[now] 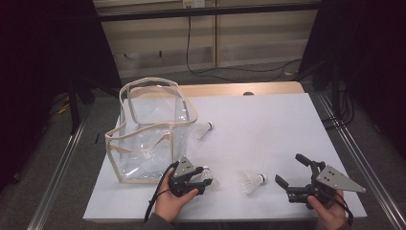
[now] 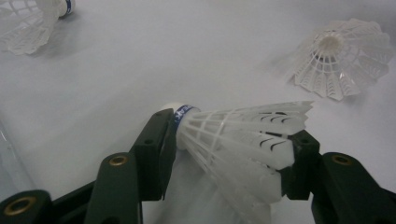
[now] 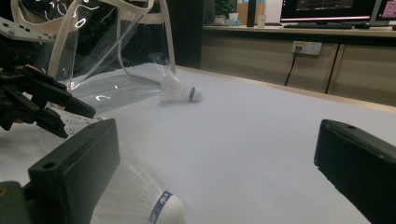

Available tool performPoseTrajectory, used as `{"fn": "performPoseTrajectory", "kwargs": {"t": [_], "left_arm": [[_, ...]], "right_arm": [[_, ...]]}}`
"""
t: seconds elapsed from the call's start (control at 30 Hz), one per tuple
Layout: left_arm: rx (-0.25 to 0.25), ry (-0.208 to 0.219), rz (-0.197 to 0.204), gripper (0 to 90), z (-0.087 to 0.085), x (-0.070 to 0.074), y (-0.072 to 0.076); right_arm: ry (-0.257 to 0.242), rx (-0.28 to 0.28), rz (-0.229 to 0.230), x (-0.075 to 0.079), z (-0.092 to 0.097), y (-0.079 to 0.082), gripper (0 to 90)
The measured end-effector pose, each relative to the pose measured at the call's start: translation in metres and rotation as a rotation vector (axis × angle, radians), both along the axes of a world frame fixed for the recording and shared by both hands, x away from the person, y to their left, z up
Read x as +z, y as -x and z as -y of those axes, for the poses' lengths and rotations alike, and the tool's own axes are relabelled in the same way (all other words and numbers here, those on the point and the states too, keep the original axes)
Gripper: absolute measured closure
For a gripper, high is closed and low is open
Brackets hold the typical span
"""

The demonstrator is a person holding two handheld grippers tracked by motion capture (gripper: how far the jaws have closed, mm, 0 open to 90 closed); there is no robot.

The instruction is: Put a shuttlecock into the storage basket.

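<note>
A white plastic shuttlecock [image 2: 243, 126] with a blue band at its cork lies on the white table between the jaws of my left gripper [image 2: 231, 151]. One jaw presses by the cork and the other against the skirt's rim. In the high view this gripper [image 1: 203, 180] sits near the front edge, beside the clear bag [image 1: 143, 143]. My right gripper [image 1: 290, 170] stands wide open at the front right, empty. A second shuttlecock [image 1: 251, 181] lies just left of it, seen close by one jaw in the right gripper view [image 3: 144, 200]. A third shuttlecock [image 1: 206, 128] rests next to the bag.
The clear bag with beige trim [image 3: 93, 46] stands open at the table's left. The white table top [image 1: 268, 129] stretches bare to the right and back. Cables run on the floor behind the table. Metal rails flank both sides.
</note>
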State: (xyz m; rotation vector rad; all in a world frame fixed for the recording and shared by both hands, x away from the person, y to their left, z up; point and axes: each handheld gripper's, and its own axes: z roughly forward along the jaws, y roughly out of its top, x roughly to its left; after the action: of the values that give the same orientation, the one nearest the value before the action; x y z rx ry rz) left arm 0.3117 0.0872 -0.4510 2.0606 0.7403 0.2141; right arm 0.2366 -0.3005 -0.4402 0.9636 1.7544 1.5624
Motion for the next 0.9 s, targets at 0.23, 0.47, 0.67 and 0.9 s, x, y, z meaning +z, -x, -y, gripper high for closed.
{"fn": "performPoseTrajectory", "kwargs": {"t": [0.23, 0.47, 0.67, 0.9], "left_arm": [[0.002, 0.006, -0.023, 55.3, -0.0005, 0.0004, -0.0021], [0.029, -0.006, -0.031, 64.4, -0.0015, 0.0011, -0.0047], [0.038, -0.034, -0.032, 72.2, -0.0007, 0.0031, -0.0064], [0.019, -0.033, -0.066, 81.2, 0.0018, 0.0032, -0.0076]], "right_arm": [[0.003, 0.001, 0.003, -0.0001, 0.0009, 0.0000, 0.0], [0.000, 0.001, 0.003, 0.0002, 0.0010, 0.0006, 0.0], [0.006, -0.002, 0.005, 0.0002, 0.0017, 0.0007, 0.1], [0.006, -0.004, 0.006, 0.0004, 0.0021, 0.0011, 0.0]]}}
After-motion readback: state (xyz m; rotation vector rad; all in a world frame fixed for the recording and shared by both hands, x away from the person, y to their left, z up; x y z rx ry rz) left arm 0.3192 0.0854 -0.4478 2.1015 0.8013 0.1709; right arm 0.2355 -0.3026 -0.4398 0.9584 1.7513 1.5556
